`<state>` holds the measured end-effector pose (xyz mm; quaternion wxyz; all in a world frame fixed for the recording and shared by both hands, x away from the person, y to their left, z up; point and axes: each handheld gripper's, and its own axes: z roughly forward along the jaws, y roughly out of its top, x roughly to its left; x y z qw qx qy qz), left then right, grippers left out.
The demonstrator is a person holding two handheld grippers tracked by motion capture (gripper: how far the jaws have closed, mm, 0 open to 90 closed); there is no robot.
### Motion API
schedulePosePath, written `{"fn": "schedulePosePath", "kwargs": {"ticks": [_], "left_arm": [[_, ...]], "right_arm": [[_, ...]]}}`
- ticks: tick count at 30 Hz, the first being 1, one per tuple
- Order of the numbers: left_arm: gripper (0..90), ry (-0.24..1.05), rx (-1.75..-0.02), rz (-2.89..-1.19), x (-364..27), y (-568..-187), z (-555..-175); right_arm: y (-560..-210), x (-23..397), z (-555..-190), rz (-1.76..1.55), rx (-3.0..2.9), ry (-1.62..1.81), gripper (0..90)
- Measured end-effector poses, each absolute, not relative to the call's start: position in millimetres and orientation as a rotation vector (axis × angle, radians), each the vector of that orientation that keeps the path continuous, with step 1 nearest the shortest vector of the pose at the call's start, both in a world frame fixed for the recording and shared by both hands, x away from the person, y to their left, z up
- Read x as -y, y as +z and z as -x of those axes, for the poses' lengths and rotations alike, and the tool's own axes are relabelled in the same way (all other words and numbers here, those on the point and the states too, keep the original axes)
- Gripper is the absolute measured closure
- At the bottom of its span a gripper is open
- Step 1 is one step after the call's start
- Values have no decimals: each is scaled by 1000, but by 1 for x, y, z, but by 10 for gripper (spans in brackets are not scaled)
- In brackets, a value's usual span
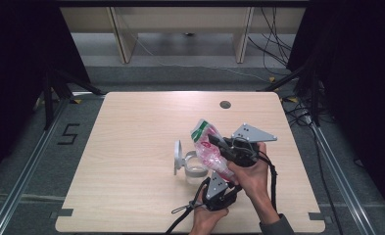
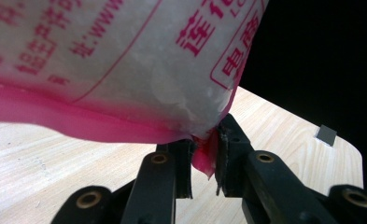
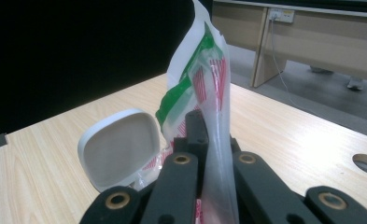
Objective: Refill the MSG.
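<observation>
A plastic bag (image 1: 208,146) with pink print and a green top edge hangs tilted over the table, held from both ends. My right gripper (image 1: 218,143), under its grey plate, is shut on the bag's thin film (image 3: 204,70) near the upper part. From below, my left gripper (image 1: 218,180) is shut on the bag's pink bottom corner (image 2: 204,156); the bag's white contents (image 2: 125,60) bulge above its jaws. Under the bag stands a clear tub (image 1: 196,170) with its white lid (image 1: 178,156) tipped up. The lid (image 3: 118,149) sits left of the right jaws.
The light wooden table (image 1: 131,147) has a round cable hole (image 1: 225,104) near its far edge. Wooden furniture legs (image 1: 124,39) and cables lie on the floor beyond. Metal rails run along both sides of the table.
</observation>
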<state>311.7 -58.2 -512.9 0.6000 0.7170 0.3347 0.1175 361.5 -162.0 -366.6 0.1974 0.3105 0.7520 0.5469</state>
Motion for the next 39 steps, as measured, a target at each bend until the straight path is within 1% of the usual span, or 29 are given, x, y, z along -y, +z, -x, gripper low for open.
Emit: {"fn": "schedulePosePath", "kwargs": {"ticks": [2, 3, 7, 9, 11, 39], "left_arm": [[780, 280, -757, -1679, 57, -513, -313], [780, 271, -769, -1653, 58, -513, -313], [781, 264, -765, -1645, 59, -512, -313], [781, 274, -750, -1680, 57, -512, -314], [781, 264, -764, -1647, 60, -512, -313], [786, 240, -766, -1640, 61, -510, -317]], "right_arm": [[-367, 161, -364, -835, -2098, 1525, 900], [-367, 160, -363, -862, -2104, 1539, 900], [-368, 158, -366, -831, -2092, 1528, 900], [-368, 156, -364, -881, -2106, 1526, 900], [-369, 156, -367, -856, -2114, 1520, 900], [-374, 146, -374, -843, -2128, 1470, 900]]}}
